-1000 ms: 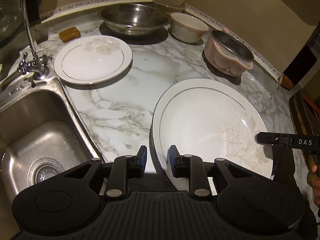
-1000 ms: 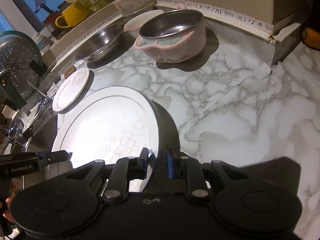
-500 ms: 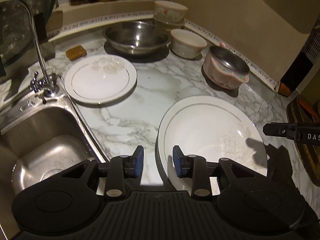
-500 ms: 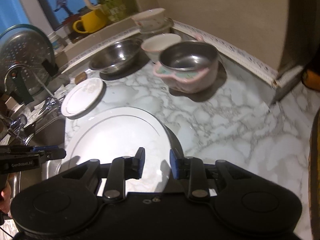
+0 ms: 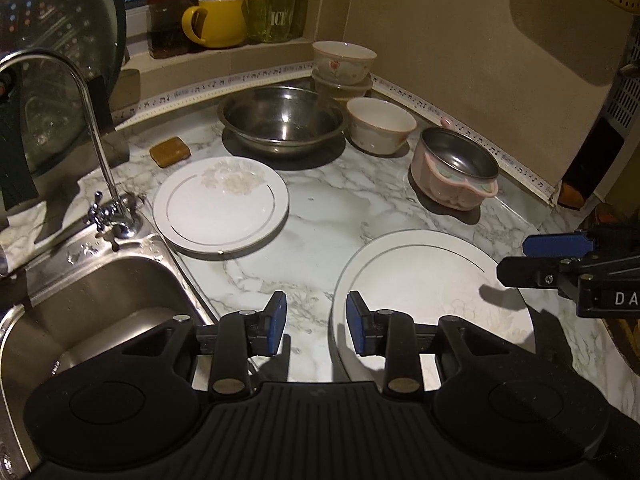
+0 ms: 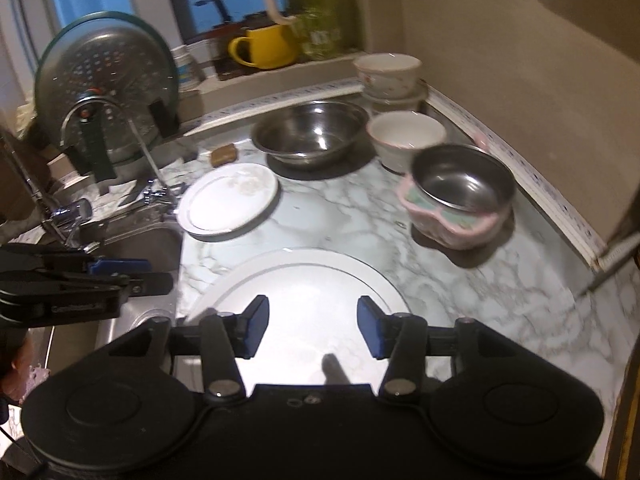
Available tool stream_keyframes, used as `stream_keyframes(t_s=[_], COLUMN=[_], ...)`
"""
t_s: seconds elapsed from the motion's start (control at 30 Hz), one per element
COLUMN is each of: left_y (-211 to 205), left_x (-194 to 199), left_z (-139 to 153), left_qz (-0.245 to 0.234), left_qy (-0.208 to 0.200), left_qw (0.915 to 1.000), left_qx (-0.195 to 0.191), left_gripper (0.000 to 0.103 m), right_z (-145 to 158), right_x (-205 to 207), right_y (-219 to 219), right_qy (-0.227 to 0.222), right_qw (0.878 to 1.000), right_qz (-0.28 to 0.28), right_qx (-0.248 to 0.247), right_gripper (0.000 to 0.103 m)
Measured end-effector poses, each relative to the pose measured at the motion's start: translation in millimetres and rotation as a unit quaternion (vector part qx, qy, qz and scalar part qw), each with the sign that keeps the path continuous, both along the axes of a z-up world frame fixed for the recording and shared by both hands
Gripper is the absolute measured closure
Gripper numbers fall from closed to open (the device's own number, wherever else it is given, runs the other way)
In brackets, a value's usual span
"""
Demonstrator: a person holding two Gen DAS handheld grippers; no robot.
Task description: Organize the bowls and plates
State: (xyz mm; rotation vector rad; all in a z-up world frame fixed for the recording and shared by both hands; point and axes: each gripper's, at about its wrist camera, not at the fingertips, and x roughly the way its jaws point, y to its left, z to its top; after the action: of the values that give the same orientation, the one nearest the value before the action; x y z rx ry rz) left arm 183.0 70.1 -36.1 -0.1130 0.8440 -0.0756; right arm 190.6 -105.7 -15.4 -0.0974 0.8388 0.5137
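A large white plate (image 5: 424, 280) lies flat on the marble counter (image 5: 320, 208), also in the right wrist view (image 6: 304, 280). A smaller white plate (image 5: 220, 204) lies near the tap, also in the right wrist view (image 6: 228, 198). My left gripper (image 5: 314, 324) is open and empty above the large plate's left rim. My right gripper (image 6: 310, 332) is open and empty above the plate; it also shows in the left wrist view (image 5: 540, 260). At the back stand a steel bowl (image 5: 280, 120), a white bowl (image 5: 380, 126) and a pink-cased steel bowl (image 5: 456, 168).
A sink (image 5: 88, 320) with a tap (image 5: 100, 152) is at the left. Stacked bowls (image 5: 344, 68) stand in the back corner. A brown sponge (image 5: 170, 152) lies by the steel bowl. A yellow mug (image 5: 216, 22) and jars stand on the sill. A pot lid (image 6: 104, 76) leans behind the tap.
Both grippers have opened, let go of the large plate's rim and pulled up and back. The plate now lies flat on the counter.
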Motion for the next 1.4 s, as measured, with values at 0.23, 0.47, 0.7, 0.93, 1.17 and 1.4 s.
stream_keyframes(t_s=[0.23, 0.47, 0.7, 0.93, 1.17, 1.4], left_y=[13, 32, 59, 80, 92, 107], left_x=[7, 21, 48, 76, 103, 122], left_z=[8, 11, -3, -23, -40, -61], left_qz=[0.02, 0.061, 0.109, 0.139, 0.15, 0.168], left_qy=[-0.015, -0.033, -0.004, 0.034, 0.054, 0.086], left_qw=[0.9997, 0.9974, 0.9937, 0.9897, 0.9869, 0.9804], left_qx=[0.008, 0.02, 0.024, 0.01, -0.022, -0.056], left_gripper=[0.036, 0.026, 0.025, 0.025, 0.025, 0.026], right_z=[8, 9, 6, -5, -22, -44], right_x=[7, 23, 49, 83, 123, 160], right_y=[29, 51, 72, 92, 104, 120], right_qy=[-0.018, -0.027, -0.035, -0.032, 0.008, 0.054], right_qw=[0.999, 0.998, 0.996, 0.995, 0.996, 0.995], right_qz=[0.032, 0.055, 0.073, 0.09, 0.091, 0.078], right_qx=[-0.015, -0.021, -0.025, -0.025, -0.012, -0.003], right_gripper=[0.043, 0.03, 0.005, 0.002, 0.002, 0.008])
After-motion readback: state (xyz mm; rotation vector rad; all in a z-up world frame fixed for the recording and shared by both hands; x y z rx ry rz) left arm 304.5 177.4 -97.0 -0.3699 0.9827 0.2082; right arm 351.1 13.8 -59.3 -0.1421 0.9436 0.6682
